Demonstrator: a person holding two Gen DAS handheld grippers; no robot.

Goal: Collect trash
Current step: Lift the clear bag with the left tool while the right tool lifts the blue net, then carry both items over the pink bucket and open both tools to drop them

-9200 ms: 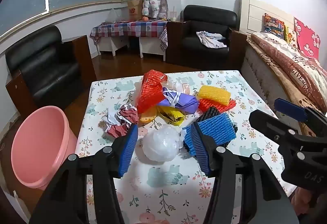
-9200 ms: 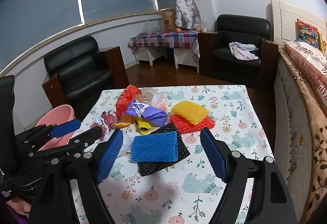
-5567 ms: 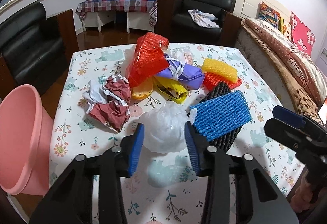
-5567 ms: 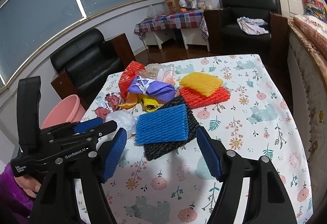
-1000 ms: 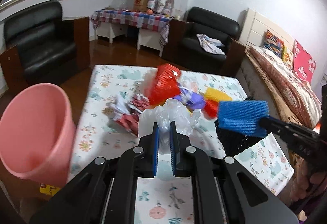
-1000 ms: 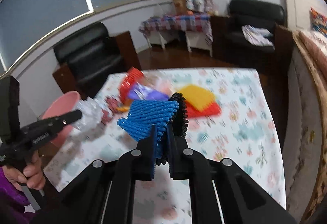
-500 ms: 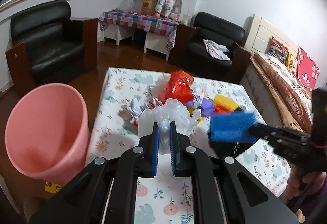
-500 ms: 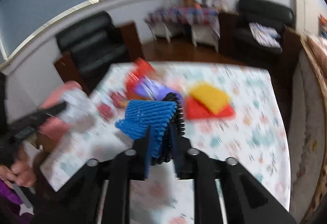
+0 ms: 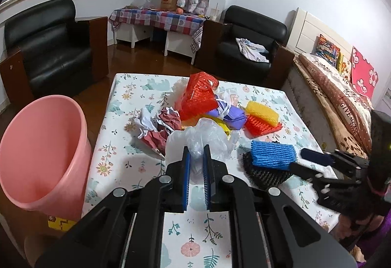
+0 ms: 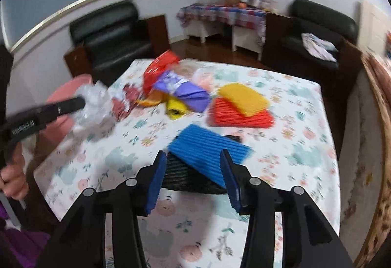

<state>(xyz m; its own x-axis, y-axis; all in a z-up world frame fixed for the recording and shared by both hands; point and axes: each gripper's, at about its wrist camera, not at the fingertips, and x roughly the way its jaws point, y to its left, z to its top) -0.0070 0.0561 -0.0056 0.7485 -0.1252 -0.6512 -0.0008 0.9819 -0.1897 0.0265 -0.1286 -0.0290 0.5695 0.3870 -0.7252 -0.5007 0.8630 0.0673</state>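
Note:
My left gripper [image 9: 195,165] is shut on a crumpled clear plastic bag [image 9: 202,138] and holds it above the table's near left part; the bag also shows in the right wrist view [image 10: 94,106]. My right gripper [image 10: 193,175] is open, its pads either side of a blue foam net [image 10: 207,148] that lies on a black foam net [image 10: 185,175]. Both nets show in the left wrist view [image 9: 272,158] on the table in front of the right gripper [image 9: 308,163]. A pink bin [image 9: 41,150] stands on the floor left of the table.
On the floral tablecloth [image 9: 117,165] lie a red mesh bag [image 9: 199,99], a purple bag [image 9: 229,112], yellow and red foam nets [image 9: 262,115], a yellow wrapper and crumpled red-white paper [image 9: 156,126]. Black armchairs, a side table and a bed surround the table.
My right gripper has opened and let go of the blue and black nets, which now lie on the table. My left gripper still holds the plastic bag, near the bin.

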